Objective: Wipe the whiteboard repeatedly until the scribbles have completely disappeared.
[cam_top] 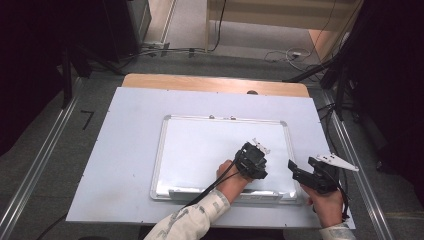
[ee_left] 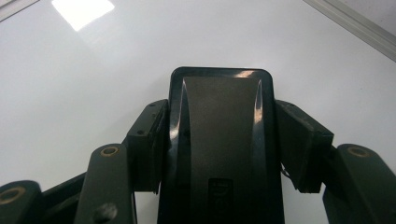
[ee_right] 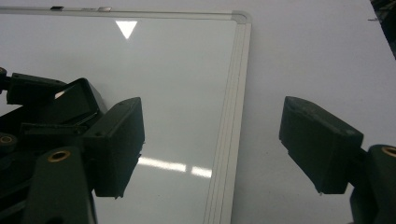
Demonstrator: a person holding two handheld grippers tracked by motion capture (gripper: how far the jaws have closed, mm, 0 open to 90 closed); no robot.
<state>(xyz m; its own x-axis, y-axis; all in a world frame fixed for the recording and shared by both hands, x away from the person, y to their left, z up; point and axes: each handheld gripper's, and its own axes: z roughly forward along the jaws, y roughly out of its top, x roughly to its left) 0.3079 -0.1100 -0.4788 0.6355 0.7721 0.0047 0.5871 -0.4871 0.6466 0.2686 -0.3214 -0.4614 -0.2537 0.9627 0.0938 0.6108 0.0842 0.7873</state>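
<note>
Left gripper (ee_left: 219,140): clenched on a black whiteboard eraser (ee_left: 222,140); both pads press its long sides, and in the high view it hovers over the lower right part of the board (cam_top: 252,161).
Right gripper (ee_right: 210,149): released, jaws wide with nothing between them; it hangs over the whiteboard's right frame edge, with table sheet under one jaw and board under the other (cam_top: 302,175).
Eraser position: between the left jaws, nose pointing out across the white surface; whether its underside touches the board I cannot tell.
Whiteboard (cam_top: 170,150): lies flat in the middle of the table sheet (cam_top: 115,150), long side toward the person; writing surface looks clean, no marks legible.
Risk, slip: eraser casing is glossy hard plastic with rounded corners; held only by its sides, it could twist or slide out under a hard sideways wipe.
Risk, board shift: the board appears to rest loose on the smooth sheet, with the right gripper not pinning it; a firm stroke could push it along.
Risk, collision: the two grippers sit near each other, so a wide stroke toward the frame could knock the open jaws.
Risk, cable (cam_top: 215,182): trails across the lower frame; could snag there.
Materials, board: glossy white face throwing lamp reflections, ribbed pale metal frame (ee_right: 233,116), rounded corners.
Materials, jaws: matte black blocks, scuffed, with brass rivets.
Materials, table sheet: dull pale grey, flat.
</note>
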